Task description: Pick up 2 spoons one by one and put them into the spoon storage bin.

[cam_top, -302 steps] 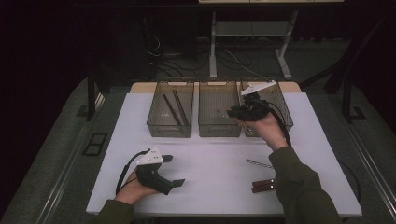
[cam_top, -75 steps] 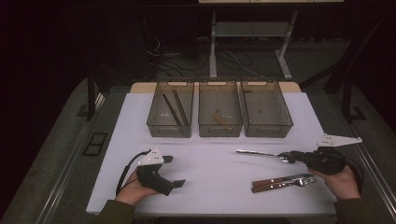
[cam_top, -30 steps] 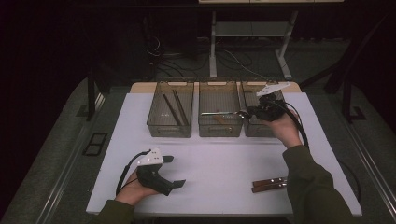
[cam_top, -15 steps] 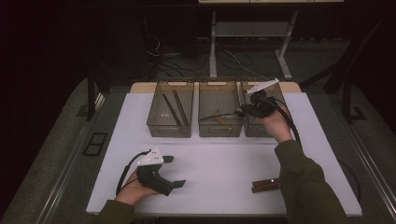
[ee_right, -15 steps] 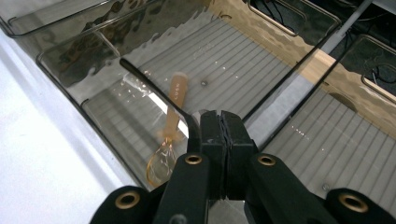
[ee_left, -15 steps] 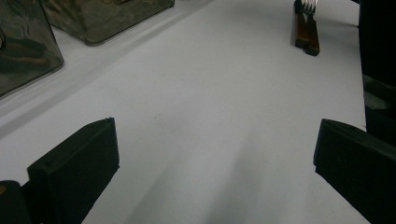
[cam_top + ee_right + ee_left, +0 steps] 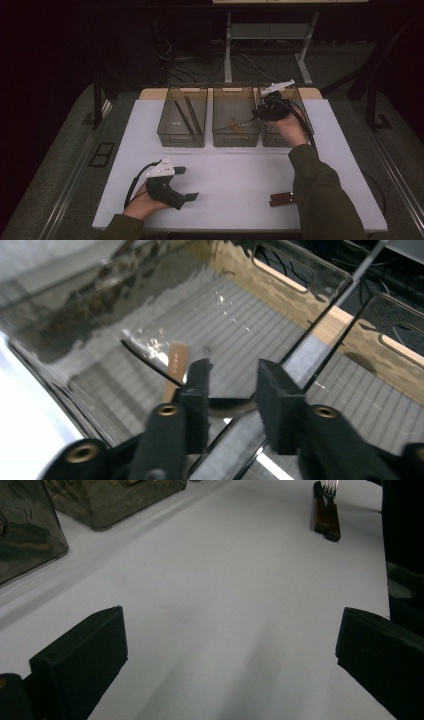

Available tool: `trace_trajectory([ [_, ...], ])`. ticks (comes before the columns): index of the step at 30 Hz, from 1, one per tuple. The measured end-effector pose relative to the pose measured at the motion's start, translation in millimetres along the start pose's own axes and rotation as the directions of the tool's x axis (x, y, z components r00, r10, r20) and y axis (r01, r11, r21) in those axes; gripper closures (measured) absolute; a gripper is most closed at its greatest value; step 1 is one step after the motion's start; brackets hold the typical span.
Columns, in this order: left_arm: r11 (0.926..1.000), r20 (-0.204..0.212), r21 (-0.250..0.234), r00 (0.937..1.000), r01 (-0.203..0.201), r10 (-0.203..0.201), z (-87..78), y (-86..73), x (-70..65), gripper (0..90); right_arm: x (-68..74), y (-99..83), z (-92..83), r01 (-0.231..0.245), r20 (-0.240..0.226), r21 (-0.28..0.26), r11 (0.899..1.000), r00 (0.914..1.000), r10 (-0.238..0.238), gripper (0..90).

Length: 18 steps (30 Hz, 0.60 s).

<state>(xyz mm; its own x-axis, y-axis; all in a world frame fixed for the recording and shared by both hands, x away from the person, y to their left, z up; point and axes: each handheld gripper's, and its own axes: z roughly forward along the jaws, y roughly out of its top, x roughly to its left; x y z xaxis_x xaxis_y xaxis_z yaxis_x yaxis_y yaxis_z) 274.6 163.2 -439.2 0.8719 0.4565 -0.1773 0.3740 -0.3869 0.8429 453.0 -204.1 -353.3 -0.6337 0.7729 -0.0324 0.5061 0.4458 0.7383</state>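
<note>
My right gripper [image 7: 258, 114] [image 7: 232, 385] hovers over the wall between the middle bin [image 7: 236, 139] and the right bin [image 7: 300, 137]. Its jaws have just been opening and now stand apart. A thin metal utensil [image 7: 239, 122] [image 7: 225, 406] slants down into the middle bin below them, with neither pad pressing on it. A wooden-handled piece [image 7: 175, 365] lies on that bin's floor. My left gripper [image 7: 186, 183] [image 7: 230, 670] rests open on the white table [image 7: 240, 170] at the front left, nothing between its jaws.
The left bin [image 7: 182, 137] holds two dark sticks [image 7: 187, 116]. Wooden-handled cutlery [image 7: 281, 199] [image 7: 325, 510] lies at the table's front right, beside the person's right sleeve [image 7: 325, 200]. The table's far edge runs behind the bins.
The right gripper shifted slightly left over the bins and its jaws parted. The long utensil it held level has tipped down into the middle bin. The left gripper stayed put.
</note>
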Motion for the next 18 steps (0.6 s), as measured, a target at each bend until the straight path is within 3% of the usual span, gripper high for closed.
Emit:
trace_trajectory([
  [6, 1.0000, -0.001, 0.001, 1.0000, -0.002, 0.002, 0.5, 0.1, -0.5, 0.0, -3.4, -2.5, -7.1, -0.027, -0.009, -0.020, 0.999, 0.9996, 0.027, 51.7],
  [10, 1.0000, -0.001, 0.006, 1.0000, -0.005, 0.005, 0.4, 0.1, -0.1, 0.0, -3.8, -4.6, -10.6, -0.045, -0.034, -0.016, 0.999, 0.9984, 0.045, 61.1],
  [18, 0.9999, -0.001, 0.009, 1.0000, -0.005, 0.005, 0.7, 0.1, -0.1, 0.0, -10.9, -19.8, -10.6, -0.085, -0.023, 0.009, 0.996, 0.9961, 0.085, 71.8],
])
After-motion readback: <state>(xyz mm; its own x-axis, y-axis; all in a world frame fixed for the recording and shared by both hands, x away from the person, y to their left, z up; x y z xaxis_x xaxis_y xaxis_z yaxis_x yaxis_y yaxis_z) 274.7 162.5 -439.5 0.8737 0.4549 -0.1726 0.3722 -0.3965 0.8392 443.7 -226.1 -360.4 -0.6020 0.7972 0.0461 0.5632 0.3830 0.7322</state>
